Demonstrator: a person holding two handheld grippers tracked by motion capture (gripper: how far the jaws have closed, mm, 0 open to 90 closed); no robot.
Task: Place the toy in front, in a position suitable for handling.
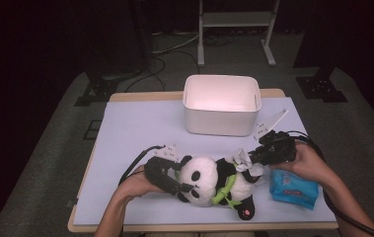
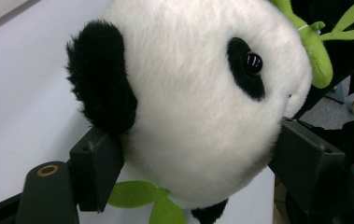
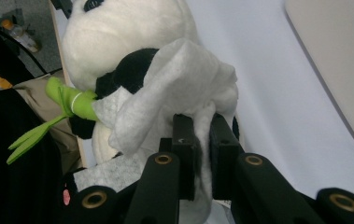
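While the left tongs (image 1: 182, 183) clamp the head of the panda plush (image 1: 209, 185), the toy lies on its back near the front edge of the desk (image 1: 140, 123), head toward the person's left. In the left gripper view the jaws press into the white fur on both sides of the head, just under the black ear (image 2: 101, 84).

Right tongs (image 1: 254, 157) are pinched shut on a white wet wipe (image 3: 174, 88). The wipe is bunched against the plush's chest and dark arm, beside the green bamboo sprig (image 3: 67, 105).

Progress, as judged: wiping of the toy looks under way, on the upper body only. The lower body and the foot with the pink sole (image 1: 246, 213) seem not yet reached. Cannot tell how clean the fur is.

Containers:
- White bin (image 1: 221, 104) at the far side of the desk, well apart from the plush. Its inside looks bare.
- Blue wipe pack (image 1: 293, 190) flat on the desk, just beside the plush, under the right hand (image 1: 305, 160). Whether its flap is open I cannot tell.
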